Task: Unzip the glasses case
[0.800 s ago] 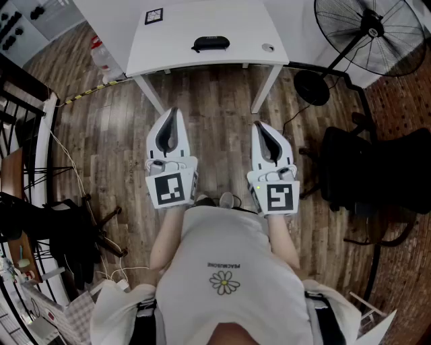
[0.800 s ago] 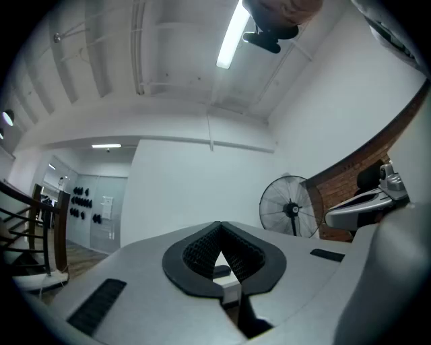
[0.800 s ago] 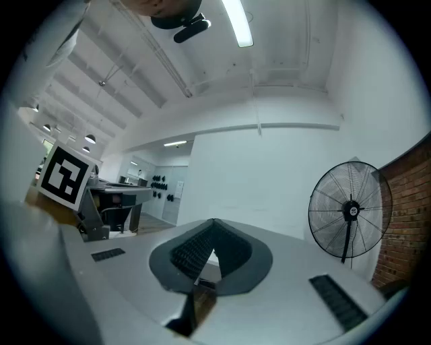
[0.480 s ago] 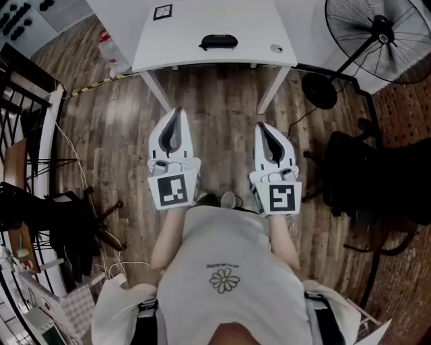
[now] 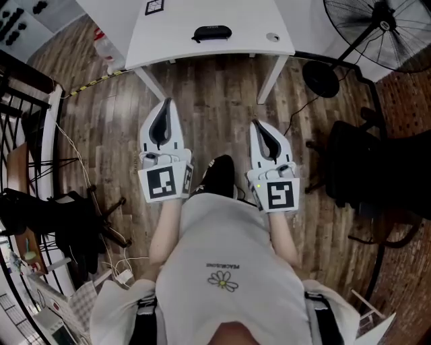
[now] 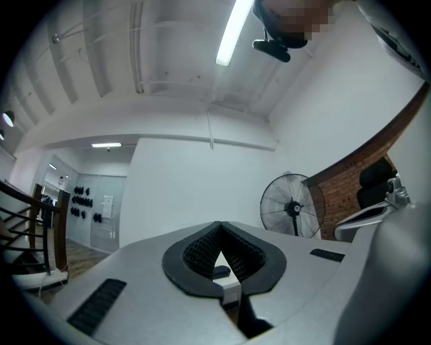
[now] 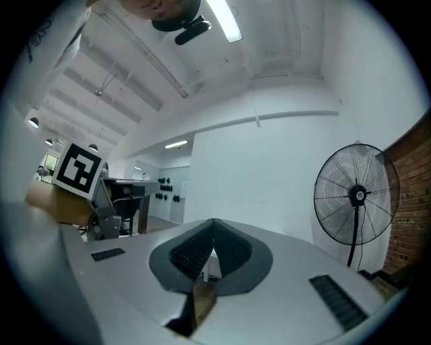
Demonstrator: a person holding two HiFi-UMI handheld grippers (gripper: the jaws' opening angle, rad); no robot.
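Wood floor [image 5: 215, 101] below; left gripper [image 5: 166, 104], right gripper [image 5: 256, 124] jaws clenched, empty; glasses case [image 5: 211, 32] on table [image 5: 246, 20]

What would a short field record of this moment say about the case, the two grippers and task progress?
setting: white table ahead, wood floor, standing fan to the right
glasses case: lies on the table, zip too small to read
left gripper: jaws shut, empty, held over the floor
right gripper: jaws shut, empty, held over the floor
progress: case not yet reached
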